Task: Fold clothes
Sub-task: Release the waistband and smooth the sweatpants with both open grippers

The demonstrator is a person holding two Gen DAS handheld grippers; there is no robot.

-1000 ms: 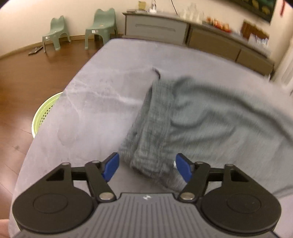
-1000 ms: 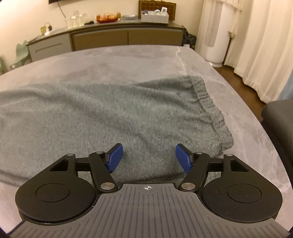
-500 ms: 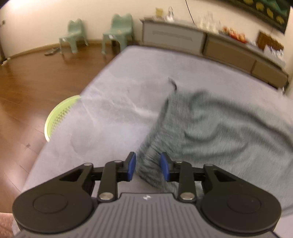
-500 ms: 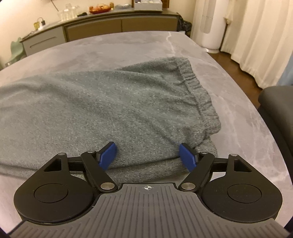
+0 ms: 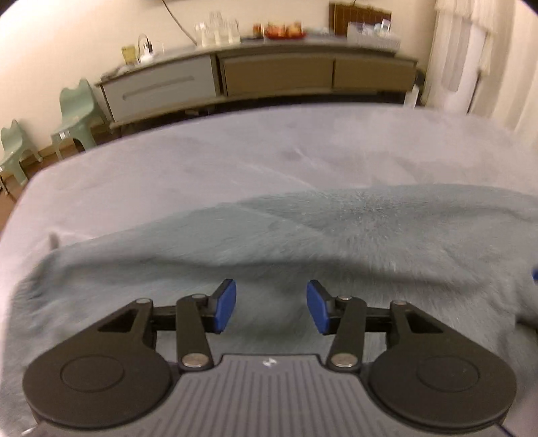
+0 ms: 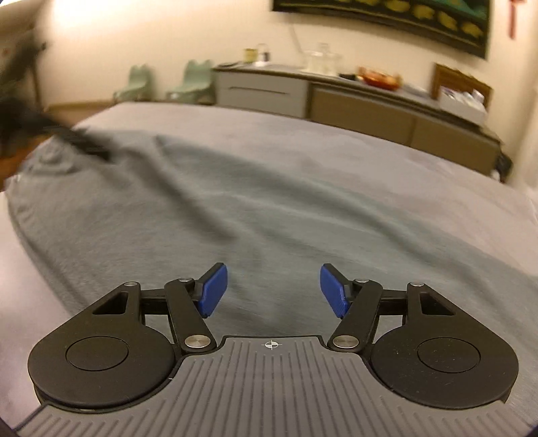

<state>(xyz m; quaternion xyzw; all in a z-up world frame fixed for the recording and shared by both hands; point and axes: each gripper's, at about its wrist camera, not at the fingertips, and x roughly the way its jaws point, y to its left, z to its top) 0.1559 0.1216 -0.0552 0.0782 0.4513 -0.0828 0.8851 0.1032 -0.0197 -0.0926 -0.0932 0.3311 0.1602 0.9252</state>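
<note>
A grey-green knit garment (image 5: 336, 235) lies spread across the grey table (image 5: 235, 158), with soft ridges running through it. My left gripper (image 5: 271, 306) hovers over the cloth's near part, open, blue pads apart, nothing between them. In the right wrist view the same garment (image 6: 269, 201) stretches from the near edge toward the far left of the table (image 6: 235, 121). My right gripper (image 6: 273, 290) is open above it and holds nothing. A blurred dark shape (image 6: 80, 143) sits on the garment's far left end; I cannot tell what it is.
A long sideboard (image 5: 269, 74) with glassware and bowls stands behind the table. Two small green chairs (image 5: 77, 111) are at the left wall, and pale curtains (image 5: 470, 50) hang at the right. A dark picture (image 6: 386, 20) is on the wall.
The left gripper, nearly shut around the garment's edge half a second ago, now stands open over the cloth. Both views have swung round, and the right gripper has moved over the garment.
</note>
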